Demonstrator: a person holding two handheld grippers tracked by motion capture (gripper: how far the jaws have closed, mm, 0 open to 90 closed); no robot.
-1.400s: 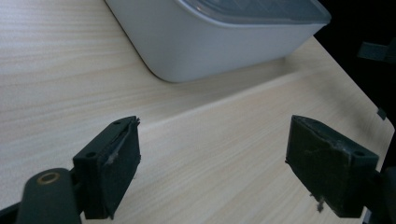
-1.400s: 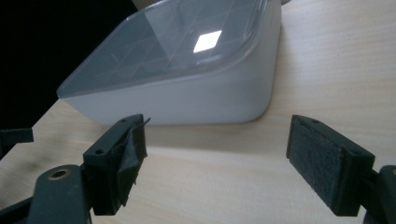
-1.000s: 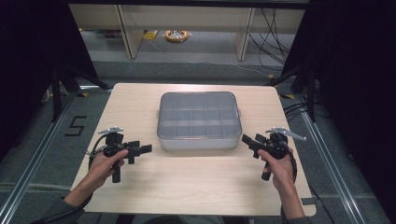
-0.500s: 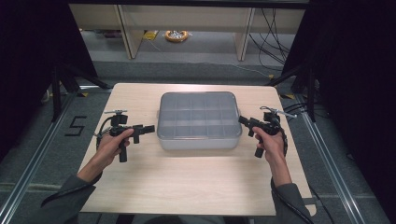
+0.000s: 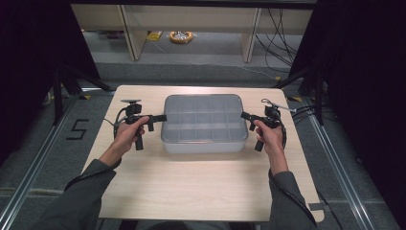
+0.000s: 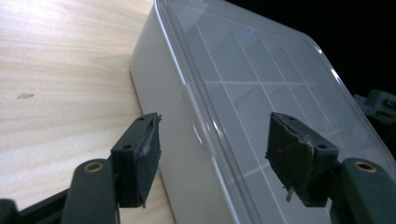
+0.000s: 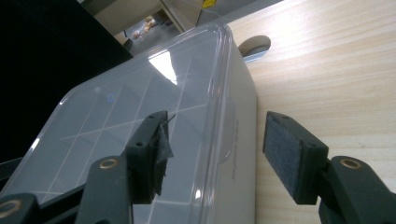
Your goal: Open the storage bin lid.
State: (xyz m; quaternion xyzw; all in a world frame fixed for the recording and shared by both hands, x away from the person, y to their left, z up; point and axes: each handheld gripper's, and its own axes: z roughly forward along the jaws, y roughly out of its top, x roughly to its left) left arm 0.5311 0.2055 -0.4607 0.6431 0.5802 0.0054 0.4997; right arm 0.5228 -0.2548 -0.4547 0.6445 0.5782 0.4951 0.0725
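- Squarely on the middle of the wooden table sat the compartmented plastic box, its clear lid still on.
- Left gripper straddled the box's left edge and right gripper the right edge — jaws had just been closing, pads not yet pressing, so both were released.
- Risk, as I judged it: the pads might pinch only the lid lip — uneven grips could pop the lid or tilt the box.

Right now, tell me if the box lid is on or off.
On: the clear lid sits flush over the grey compartment box, its rim wrapping the edges.
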